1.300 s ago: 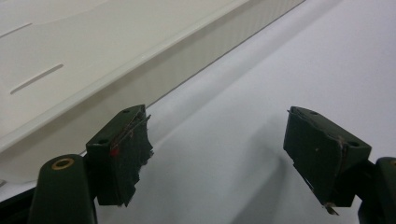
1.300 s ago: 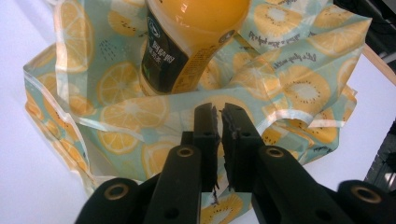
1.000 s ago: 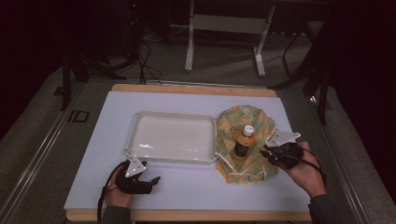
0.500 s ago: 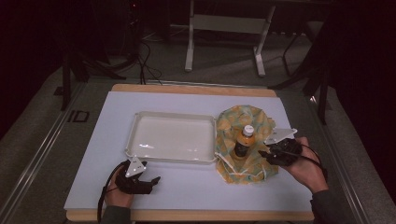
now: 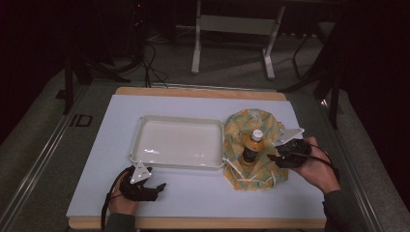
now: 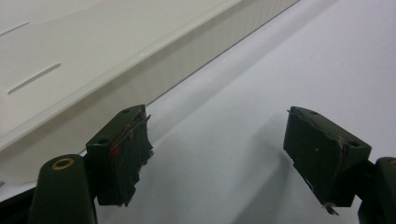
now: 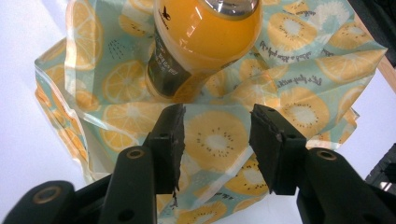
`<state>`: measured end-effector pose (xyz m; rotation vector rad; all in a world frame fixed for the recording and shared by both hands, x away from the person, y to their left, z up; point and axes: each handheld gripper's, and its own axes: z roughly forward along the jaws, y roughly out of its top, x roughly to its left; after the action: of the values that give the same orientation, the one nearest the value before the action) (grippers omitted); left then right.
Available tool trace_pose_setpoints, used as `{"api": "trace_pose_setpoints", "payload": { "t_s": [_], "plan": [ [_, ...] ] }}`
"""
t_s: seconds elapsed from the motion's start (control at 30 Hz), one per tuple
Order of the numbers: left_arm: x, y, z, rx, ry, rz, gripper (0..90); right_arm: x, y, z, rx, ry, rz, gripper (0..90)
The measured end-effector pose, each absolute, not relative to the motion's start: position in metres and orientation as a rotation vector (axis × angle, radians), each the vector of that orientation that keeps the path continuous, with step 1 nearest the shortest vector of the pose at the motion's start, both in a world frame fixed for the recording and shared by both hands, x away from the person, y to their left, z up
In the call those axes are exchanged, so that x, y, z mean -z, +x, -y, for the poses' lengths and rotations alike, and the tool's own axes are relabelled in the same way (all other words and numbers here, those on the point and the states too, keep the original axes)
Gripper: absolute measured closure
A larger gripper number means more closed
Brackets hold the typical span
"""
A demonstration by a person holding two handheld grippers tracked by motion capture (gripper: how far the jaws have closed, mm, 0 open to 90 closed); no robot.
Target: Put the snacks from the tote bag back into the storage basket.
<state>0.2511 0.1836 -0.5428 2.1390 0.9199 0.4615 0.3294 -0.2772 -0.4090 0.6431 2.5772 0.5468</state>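
The juice bottle (image 7: 205,44) stands upright on the fruit-print bag (image 7: 219,140), straight ahead of our right gripper (image 7: 217,140) and just beyond its tips. The bag lies spread on the white table sheet (image 5: 193,203), and in the high view the bottle (image 5: 251,147) rises from the middle of it, just inward of that gripper (image 5: 285,155).

What has changed: the right jaws have just been opening. A second ago the gripper sat at much the same place by the bottle; now its jaws stand partly apart over the cloth, with nothing pressed between the pads. We judge that we have let go of the bag or bottle, and a fresh grasp comes next.

Further out, to the bottle's far side from us, the white tray (image 5: 179,142) lies bare. Our left gripper (image 6: 219,158) rests open near the tray's rim (image 6: 140,56), holding nothing.
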Motion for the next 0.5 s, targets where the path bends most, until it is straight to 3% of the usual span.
{"api": "trace_pose_setpoints", "payload": {
  "t_s": [0.5],
  "plan": [
    [0.543, 0.251, -0.182, -0.462, 2.147, -0.919, 22.6, 0.403, 0.335, 0.266, -0.503, 0.567, -2.654, 53.0]
  ]
}}
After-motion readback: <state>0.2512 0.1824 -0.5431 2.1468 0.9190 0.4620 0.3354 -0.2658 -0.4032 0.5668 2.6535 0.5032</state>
